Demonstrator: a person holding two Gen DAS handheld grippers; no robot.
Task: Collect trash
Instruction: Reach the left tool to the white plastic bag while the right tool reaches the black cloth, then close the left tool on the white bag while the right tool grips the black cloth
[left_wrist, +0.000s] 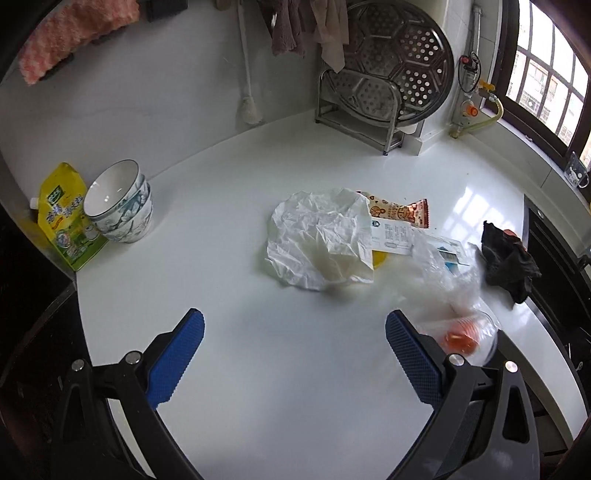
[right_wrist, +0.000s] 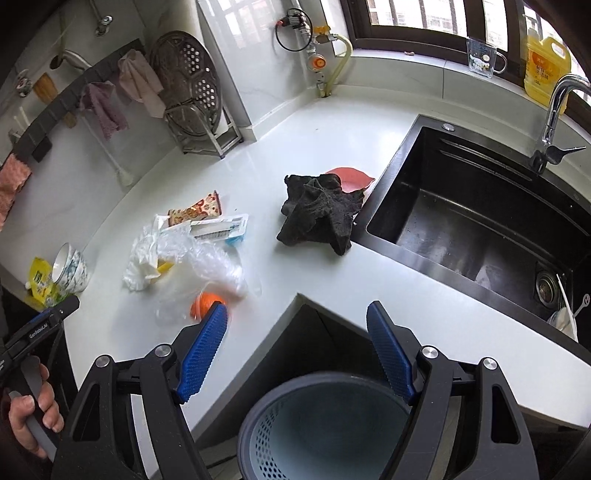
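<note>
Left gripper (left_wrist: 294, 354): held above the white glossy table (left_wrist: 229, 206); blue ribbed fingers (left_wrist: 177, 360) are spread wide, nothing between them.
Right gripper (right_wrist: 297, 352): held over the table's inner corner and over the grey perforated plastic bin (right_wrist: 325, 428); fingers (right_wrist: 203, 354) are spread wide, nothing gripped.
Trash pile: gathered mid-table, ahead of the left fingers and apart from them.
Crumpled white plastic bag (left_wrist: 319, 238): lies flat, straight ahead of the gap between the left fingers.
Orange patterned snack wrapper (left_wrist: 400, 210): seen behind the white bag, partly covered by it.
White printed blister pack (left_wrist: 395, 236): lies just beside the wrapper, touching the white bag's edge.
Clear thin plastic film (left_wrist: 443, 273): blurred; spread between the pile and the cup.
Clear plastic cup with orange contents (left_wrist: 467, 338): lies on its side just beyond the right-hand finger of the left gripper; in the right wrist view it is seen just past the tip of that gripper's left-hand finger. Contact cannot be told.
Black crumpled cloth (right_wrist: 319, 212): rests near the black sink (right_wrist: 480, 221), well apart from both fingers.
Stacked white patterned bowls (left_wrist: 122, 203): at the far left, touching a yellow-green pouch (left_wrist: 64, 218).
Person's hand (right_wrist: 31, 417): wrapped around the left gripper's handle.
</note>
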